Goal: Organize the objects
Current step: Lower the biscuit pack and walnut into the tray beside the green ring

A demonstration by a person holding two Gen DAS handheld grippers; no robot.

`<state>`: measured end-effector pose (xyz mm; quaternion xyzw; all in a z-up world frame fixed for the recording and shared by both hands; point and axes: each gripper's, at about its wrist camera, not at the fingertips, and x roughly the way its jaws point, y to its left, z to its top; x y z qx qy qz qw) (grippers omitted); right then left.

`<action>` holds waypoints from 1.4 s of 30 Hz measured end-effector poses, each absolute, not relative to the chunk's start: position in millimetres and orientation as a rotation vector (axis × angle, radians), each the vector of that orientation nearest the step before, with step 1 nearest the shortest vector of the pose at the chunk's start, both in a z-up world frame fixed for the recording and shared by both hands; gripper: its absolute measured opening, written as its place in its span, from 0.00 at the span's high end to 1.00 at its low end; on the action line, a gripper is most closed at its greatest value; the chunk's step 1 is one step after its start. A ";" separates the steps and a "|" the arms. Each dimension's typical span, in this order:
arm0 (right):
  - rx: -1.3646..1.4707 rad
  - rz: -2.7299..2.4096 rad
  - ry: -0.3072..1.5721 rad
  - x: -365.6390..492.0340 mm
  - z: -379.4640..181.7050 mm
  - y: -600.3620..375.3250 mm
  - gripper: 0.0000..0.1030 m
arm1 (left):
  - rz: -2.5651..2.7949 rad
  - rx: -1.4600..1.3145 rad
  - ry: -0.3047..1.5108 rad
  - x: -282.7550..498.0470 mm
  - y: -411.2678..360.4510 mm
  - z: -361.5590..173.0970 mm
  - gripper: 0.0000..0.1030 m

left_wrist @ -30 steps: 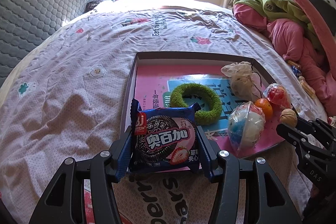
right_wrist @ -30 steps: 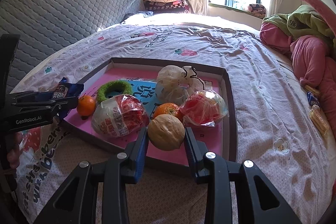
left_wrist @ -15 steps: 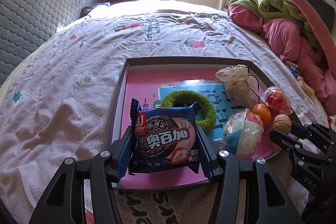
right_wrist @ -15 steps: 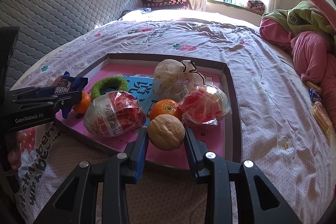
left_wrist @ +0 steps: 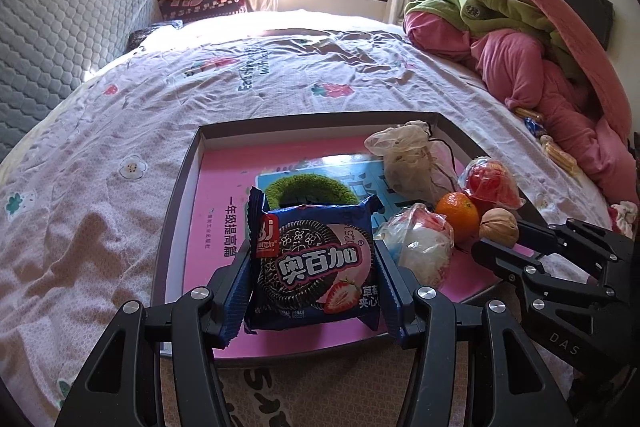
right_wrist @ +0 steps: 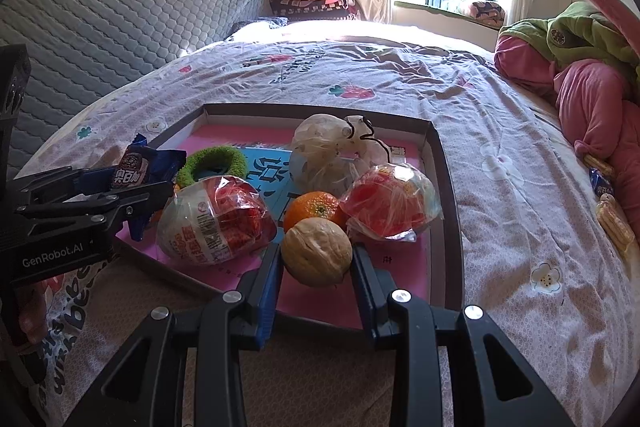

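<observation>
Left gripper [left_wrist: 314, 293] clamped on a blue cookie packet [left_wrist: 314, 267], its jaws pressing the packet's two side edges and holding it upright over the near-left part of the tray [left_wrist: 176, 211]. Right gripper [right_wrist: 316, 267] closed on a walnut [right_wrist: 317, 251], held at the tray's near edge, at 6 o'clock from the orange [right_wrist: 314, 209]. Already lying inside the tray: a green ring [right_wrist: 212, 163] toward 10 o'clock, a knotted translucent bag [right_wrist: 328, 155] toward 12 o'clock, the orange at centre, a wrapped red item [right_wrist: 390, 201] at 3 o'clock of the orange, and a wrapped red-and-white ball [right_wrist: 216, 219] at its 8 o'clock. The tray rests on a floral bedspread [left_wrist: 100, 155]; small wrapped snacks [right_wrist: 610, 215] lie on the bed outside the tray, at 3 o'clock from it. By this evidence the task appears well advanced: five items are gathered, two more are in hand and poised for release. Remaining, presumably, are setting down the packet and walnut, and possibly collecting the outlying snacks. Whether either held item touches the tray floor cannot be told.
</observation>
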<state>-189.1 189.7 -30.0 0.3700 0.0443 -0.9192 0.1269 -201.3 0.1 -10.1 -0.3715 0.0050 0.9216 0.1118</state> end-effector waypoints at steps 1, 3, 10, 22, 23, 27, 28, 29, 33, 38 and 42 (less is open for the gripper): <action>1.078 -2.675 0.128 -189.8 -30.1 189.6 0.66 | 2.704 -1.092 0.021 -201.5 1.7 -10.8 0.44; 1.078 -2.679 0.134 -190.6 -30.4 189.1 0.66 | 2.699 -1.095 0.027 -203.0 4.2 -12.4 0.44; 1.079 -2.675 0.134 -192.6 -32.4 189.2 0.66 | 2.721 -1.086 0.063 -205.2 8.2 -14.9 0.43; 1.081 -2.676 0.130 -193.0 -33.6 189.7 0.66 | 2.712 -1.122 0.075 -206.3 10.9 -22.9 0.43; 1.083 -2.678 0.131 -193.2 -33.8 189.6 0.66 | 2.712 -1.132 0.077 -206.8 11.2 -24.5 0.43; 1.087 -2.678 0.123 -194.1 -33.9 190.3 0.66 | 2.712 -1.150 0.090 -207.2 13.4 -28.7 0.43; 1.086 -2.678 0.122 -194.1 -33.6 190.6 0.66 | 2.711 -1.150 0.086 -207.2 13.2 -28.5 0.43; 1.085 -2.680 0.122 -194.2 -33.2 190.7 0.66 | 2.710 -1.153 0.079 -207.9 12.7 -28.6 0.43; 1.081 -2.679 0.120 -193.7 -32.5 191.4 0.66 | 2.706 -1.174 0.048 -209.7 9.0 -30.1 0.43; 1.077 -2.680 0.120 -193.5 -31.6 191.2 0.66 | 2.713 -1.188 0.040 -211.4 6.0 -31.1 0.43; 1.074 -2.682 0.121 -193.1 -30.7 190.9 0.66 | 2.726 -1.199 0.034 -213.5 2.7 -31.8 0.43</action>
